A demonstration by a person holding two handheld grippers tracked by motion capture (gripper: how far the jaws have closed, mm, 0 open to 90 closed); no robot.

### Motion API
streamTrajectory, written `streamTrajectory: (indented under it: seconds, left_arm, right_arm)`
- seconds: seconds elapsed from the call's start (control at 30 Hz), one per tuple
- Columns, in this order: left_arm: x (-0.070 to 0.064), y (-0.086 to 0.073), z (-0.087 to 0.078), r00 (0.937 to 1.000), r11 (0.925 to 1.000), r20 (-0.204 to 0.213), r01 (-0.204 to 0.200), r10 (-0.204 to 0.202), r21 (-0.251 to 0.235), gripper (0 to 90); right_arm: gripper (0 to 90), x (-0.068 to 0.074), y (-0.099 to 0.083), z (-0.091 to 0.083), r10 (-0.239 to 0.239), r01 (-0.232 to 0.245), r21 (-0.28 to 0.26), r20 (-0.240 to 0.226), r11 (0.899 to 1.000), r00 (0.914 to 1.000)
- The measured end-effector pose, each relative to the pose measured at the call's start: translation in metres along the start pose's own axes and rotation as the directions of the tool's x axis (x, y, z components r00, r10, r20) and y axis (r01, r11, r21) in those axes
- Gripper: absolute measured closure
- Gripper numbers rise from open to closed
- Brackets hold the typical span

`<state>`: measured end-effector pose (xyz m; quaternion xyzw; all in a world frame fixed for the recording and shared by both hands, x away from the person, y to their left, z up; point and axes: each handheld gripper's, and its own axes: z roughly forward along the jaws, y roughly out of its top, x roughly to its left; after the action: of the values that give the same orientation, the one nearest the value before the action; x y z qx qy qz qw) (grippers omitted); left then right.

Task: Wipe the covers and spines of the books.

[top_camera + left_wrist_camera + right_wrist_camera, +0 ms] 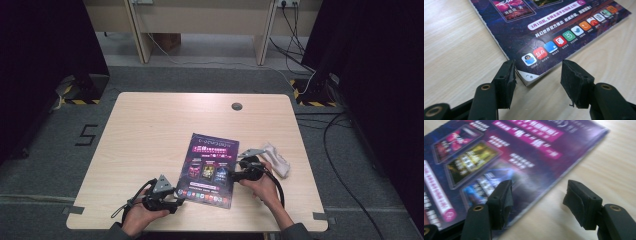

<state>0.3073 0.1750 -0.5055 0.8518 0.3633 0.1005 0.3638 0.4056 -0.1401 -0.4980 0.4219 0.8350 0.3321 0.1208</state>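
Magazine (210, 169) work has barely begun: it lies flat and closed, cover up, in the lower middle of the high view, on the near half of the table (150, 130), and neither of your tools has hold of it yet. Your left hand-held gripper (537, 72) sits low at the bottom centre of its own view, jaws spread, straddling the near corner of the magazine, with that corner between the pads but not pinched; one pad looks to be just touching the spine edge. Your right hand-held gripper (536, 195) is also spread, one jaw over the cover and the other over bare wood, so the long edge runs between them without being clamped. In the high view a crumpled white cloth (277, 159) lies right of centre, just beyond your right hand (262, 187). Judging by this, you have only lined up; closing on the corner and edge, then lifting or opening the magazine, is all still ahead.
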Motion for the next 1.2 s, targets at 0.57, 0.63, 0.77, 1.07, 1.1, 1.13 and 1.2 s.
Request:
streamTrajectory:
  seconds: [0.57, 0.63, 0.77, 1.07, 1.1, 1.13, 1.2]
  left_arm:
    - [-0.022, -0.001, 0.005, 0.9986, 0.9995, 0.041, -0.032, 0.032, -0.006, 42.9]
    - [-0.021, -0.001, 0.005, 0.9988, 0.9993, 0.033, -0.034, 0.035, -0.012, 40.6]
    - [-0.019, -0.001, 0.004, 0.9989, 0.9989, 0.017, -0.043, 0.043, -0.018, 35.2]
    - [-0.015, -0.001, 0.003, 0.9984, 0.9979, -0.007, -0.057, 0.056, -0.031, 27.9]
    - [-0.015, -0.001, 0.004, 0.9985, 0.9979, -0.014, -0.053, 0.053, -0.037, 26.7]
    - [-0.015, -0.001, 0.004, 0.9985, 0.9979, -0.02, -0.051, 0.05, -0.041, 25.2]
    - [-0.015, -0.001, 0.003, 0.9985, 0.9976, -0.029, -0.047, 0.046, -0.051, 20.1]
  right_arm:
    - [39.4, -0.004, 0.002, 0.002, 0.007, -0.007, -0.015, 0.013, 1.0, 0.9999]
    - [39.6, -0.009, 0.004, -0.005, 0.011, -0.01, -0.035, 0.032, 0.999, 0.9994]
    - [39.6, -0.024, 0.004, -0.018, 0.034, -0.029, -0.068, 0.073, 0.997, 0.9968]
    - [37.9, -0.064, -0.004, -0.046, 0.107, -0.088, -0.107, 0.186, 0.99, 0.9767]
    - [37.9, -0.068, -0.006, -0.047, 0.112, -0.093, -0.102, 0.204, 0.99, 0.9725]
    - [37.6, -0.073, -0.008, -0.048, 0.118, -0.099, -0.101, 0.215, 0.99, 0.9694]
    - [37.6, -0.078, -0.01, -0.051, 0.139, -0.118, -0.105, 0.223, 0.988, 0.9649]
